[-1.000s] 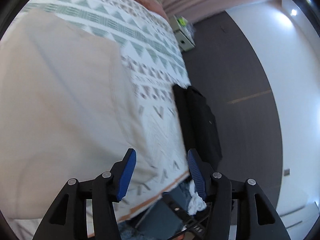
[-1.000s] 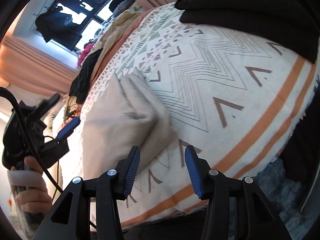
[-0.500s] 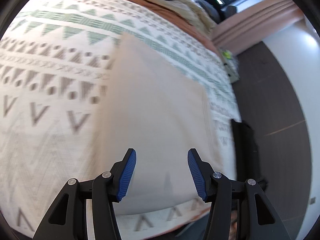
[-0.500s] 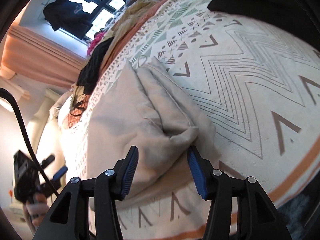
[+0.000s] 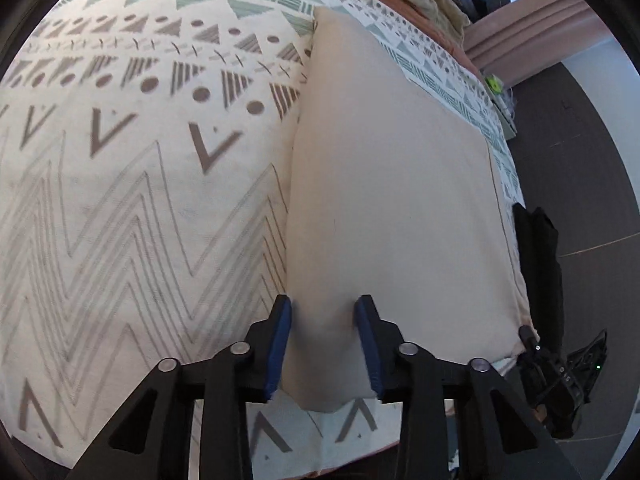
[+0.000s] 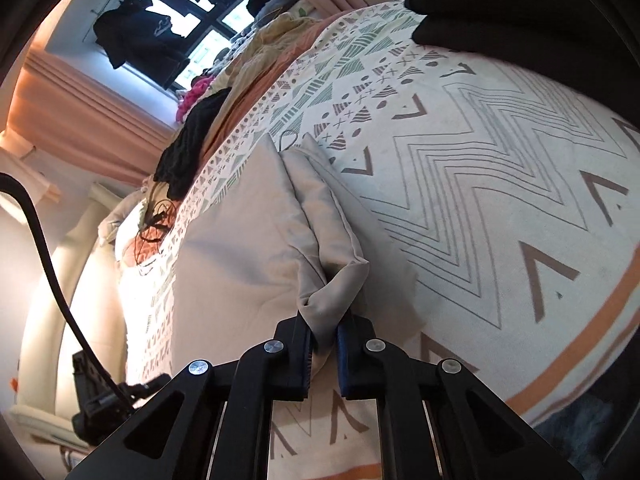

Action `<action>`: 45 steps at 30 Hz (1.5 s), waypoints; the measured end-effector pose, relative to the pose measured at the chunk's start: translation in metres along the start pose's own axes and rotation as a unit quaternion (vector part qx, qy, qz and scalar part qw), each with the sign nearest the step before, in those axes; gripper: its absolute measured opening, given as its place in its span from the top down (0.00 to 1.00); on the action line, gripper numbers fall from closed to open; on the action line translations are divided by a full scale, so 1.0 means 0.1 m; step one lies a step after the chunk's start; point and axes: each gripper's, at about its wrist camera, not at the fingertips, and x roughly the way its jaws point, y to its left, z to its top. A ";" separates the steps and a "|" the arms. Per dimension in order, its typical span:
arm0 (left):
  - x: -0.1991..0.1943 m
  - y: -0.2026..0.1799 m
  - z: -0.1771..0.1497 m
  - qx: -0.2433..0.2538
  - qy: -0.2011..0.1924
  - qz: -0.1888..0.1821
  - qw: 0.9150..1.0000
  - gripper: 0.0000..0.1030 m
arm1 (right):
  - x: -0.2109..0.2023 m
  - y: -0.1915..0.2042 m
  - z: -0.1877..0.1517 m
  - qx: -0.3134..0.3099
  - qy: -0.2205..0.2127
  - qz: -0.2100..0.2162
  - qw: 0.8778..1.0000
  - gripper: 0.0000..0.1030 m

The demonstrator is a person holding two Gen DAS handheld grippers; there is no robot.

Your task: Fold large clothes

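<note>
A beige garment (image 5: 392, 200) lies folded on the patterned bed cover (image 5: 140, 200). My left gripper (image 5: 323, 344) points down at the garment's near left corner. Its jaws are closing, with the folded edge between the blue pads (image 5: 280, 340); the cloth there looks only slightly puckered. In the right wrist view the same garment (image 6: 248, 248) shows a bunched corner fold, and my right gripper (image 6: 323, 352) is shut on that fold, which sticks up between the pads.
Black folded clothing (image 5: 536, 248) sits at the bed's right edge above the dark floor (image 5: 580, 160), and fills the top right of the right wrist view (image 6: 500, 8). A pile of clothes (image 6: 192, 152) lies at the far end near the window. The bed cover (image 6: 480, 200) spreads right.
My left gripper swung from the bed's right edge over to the garment's near left corner, sank, and narrowed its jaws. My right gripper moved forward and shut on the corner fold.
</note>
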 end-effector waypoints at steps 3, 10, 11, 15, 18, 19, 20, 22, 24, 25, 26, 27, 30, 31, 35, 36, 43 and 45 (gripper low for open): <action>0.02 -0.06 -0.04 0.012 -0.005 0.011 1.000 0.66 | -0.03 -0.08 -0.01 0.000 -0.003 -0.008 1.000 0.91; 0.07 -0.12 0.03 0.026 -0.006 0.017 0.999 0.65 | 0.20 -0.35 0.03 0.038 0.024 -0.011 0.999 0.89; 0.08 -0.12 0.05 0.027 -0.006 0.017 0.999 0.64 | 0.18 -0.31 0.04 0.030 0.025 -0.012 0.999 0.85; 0.12 -0.09 0.14 0.020 -0.008 0.014 1.000 0.60 | 0.07 -0.18 0.13 -0.011 0.017 -0.040 0.999 0.50; 0.15 -0.09 0.21 0.018 -0.009 0.012 1.000 0.59 | -0.05 -0.13 0.25 -0.031 -0.001 -0.052 0.998 0.43; 0.16 -0.08 0.25 0.018 -0.010 0.011 1.000 0.59 | -0.07 -0.12 0.29 -0.032 -0.001 -0.048 0.998 0.43; 0.17 -0.08 0.27 0.019 -0.011 0.011 1.000 0.59 | -0.08 -0.11 0.35 -0.034 -0.001 -0.043 0.999 0.43; 0.19 -0.08 0.36 0.021 -0.012 0.013 1.000 0.59 | -0.08 -0.06 0.46 -0.047 0.000 -0.043 0.998 0.43; 0.22 -0.09 0.45 0.021 -0.013 0.014 1.000 0.59 | -0.01 0.01 0.57 -0.063 0.011 -0.047 0.997 0.43; 0.24 -0.09 0.49 0.021 -0.014 0.014 1.000 0.59 | 0.01 0.05 0.61 -0.068 0.015 -0.044 0.997 0.43; 0.25 -0.09 0.54 0.021 -0.016 0.013 1.000 0.59 | 0.04 0.10 0.66 -0.074 0.019 -0.040 0.996 0.43; 0.27 -0.10 0.59 0.021 -0.017 0.014 1.000 0.59 | 0.10 0.16 0.72 -0.083 0.024 -0.034 0.996 0.43; 0.31 -0.11 0.75 0.021 -0.022 0.015 0.999 0.59 | 0.26 0.35 0.84 -0.112 0.038 -0.031 0.992 0.43; 0.33 -0.11 0.80 0.022 -0.023 0.016 0.999 0.59 | 0.34 0.41 0.88 -0.121 0.045 -0.032 0.991 0.43; 0.42 -0.10 1.03 0.019 -0.022 0.014 0.999 0.59 | 0.67 0.62 1.02 -0.151 0.066 -0.039 0.986 0.43; 0.44 -0.09 1.08 0.017 -0.023 0.013 0.999 0.59 | 0.76 0.65 1.06 -0.155 0.071 -0.043 0.984 0.43; 0.56 -0.10 1.46 0.018 -0.030 0.012 0.999 0.59 | 1.33 0.81 1.32 -0.168 0.106 -0.053 0.979 0.44; 0.60 -0.11 1.55 0.019 -0.030 0.016 0.999 0.59 | 1.45 0.85 1.37 -0.173 0.112 -0.057 0.977 0.44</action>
